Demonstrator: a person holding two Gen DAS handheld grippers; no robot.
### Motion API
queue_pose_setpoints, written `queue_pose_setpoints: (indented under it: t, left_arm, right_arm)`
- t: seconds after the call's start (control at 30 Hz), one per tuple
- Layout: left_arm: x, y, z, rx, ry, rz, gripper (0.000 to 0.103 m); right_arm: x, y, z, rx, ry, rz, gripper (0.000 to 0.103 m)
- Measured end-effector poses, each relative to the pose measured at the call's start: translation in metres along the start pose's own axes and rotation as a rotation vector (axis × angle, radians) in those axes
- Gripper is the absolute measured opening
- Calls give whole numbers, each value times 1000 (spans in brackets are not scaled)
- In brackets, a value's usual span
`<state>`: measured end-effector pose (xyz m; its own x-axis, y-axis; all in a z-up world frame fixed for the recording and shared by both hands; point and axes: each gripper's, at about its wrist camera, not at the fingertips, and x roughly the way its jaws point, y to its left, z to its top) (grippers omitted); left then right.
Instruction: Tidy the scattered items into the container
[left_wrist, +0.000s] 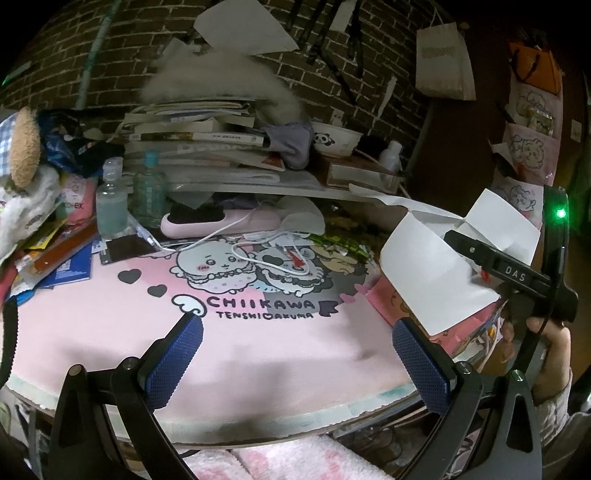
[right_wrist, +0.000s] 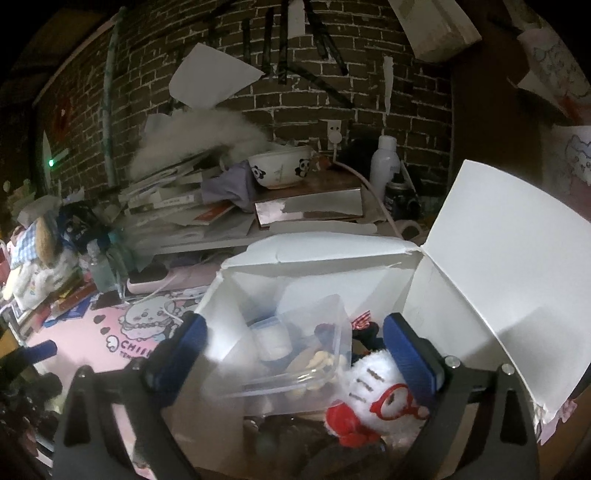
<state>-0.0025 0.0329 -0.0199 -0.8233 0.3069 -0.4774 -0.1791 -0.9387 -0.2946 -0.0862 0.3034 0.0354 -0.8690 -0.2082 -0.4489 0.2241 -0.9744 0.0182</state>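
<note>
Right gripper (right_wrist: 293, 350) poised over the open white box (right_wrist: 417, 295), jaws spread wide, nothing pinched between the blue pads. Directly below and ahead, inside the box: a clear plastic tub (right_wrist: 295, 354) lying tilted, long side running away toward the far wall, and just beside the right pad a white plush toy with red glasses (right_wrist: 376, 398), apparently already dropped in. Tall box flap (right_wrist: 509, 288) standing up to the right, close to the gripper's outer side. Pointed moderately downward into the opening, wrist roughly level.

Left gripper (left_wrist: 295, 354) parked low over the bare pink mat (left_wrist: 258, 332) on the worktop, jaws likewise wide apart and empty. Remaining clutter well ahead and to the left: two small clear bottles (left_wrist: 110, 199), a pink hairbrush (left_wrist: 221, 221) lying crosswise with its white cable (left_wrist: 258, 251), packets and booklets (left_wrist: 62, 258) at the left edge. Box off to this gripper's right, the other hand (left_wrist: 535, 339) beside it. Judged nearer to the leftover items: the left hand; a reach forward and left called for next.
</note>
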Motion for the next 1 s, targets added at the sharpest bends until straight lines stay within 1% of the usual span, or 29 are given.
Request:
queue_pose_setpoints:
  t: [0.2,0.33,0.43,0.6,0.67,0.7,0.8,0.83,0.9,0.97,1.0]
  left_arm:
    - [-2,-5,-1,12,0,7,103]
    - [-5,-7,0,13,-6,13,103]
    - [-8,-7,1,17,-9,20,103]
    - [-16,-6,8,-13,-53,35,103]
    - [-17,-7,14,-16,-66,64,103]
    - [-18,-9,17,-6,-74,84,103]
    - [-23,-17,30,34,-117,132,103]
    - [-23,-20,34,43,-123,148,103]
    - [-24,-27,44,61,-124,207,103]
    - [-23,-34,53,75,-119,263,103]
    - [-23,-36,57,76,-114,274,103]
  right_arm:
    - [4,-1,4,23,-20,4,95]
    - [10,3,7,26,-19,12,95]
    - [9,3,8,32,-12,34,95]
    - [-7,-1,6,51,-27,61,96]
    - [-16,-4,8,65,-41,74,98]
    - [-22,-6,10,69,-49,76,103]
    - [-36,-6,14,57,-64,72,103]
    - [-40,-6,16,48,-63,65,103]
    - [-45,-5,18,41,-50,44,103]
    - [-47,-5,20,58,-25,-2,103]
    - [-48,-7,20,79,-18,-19,103]
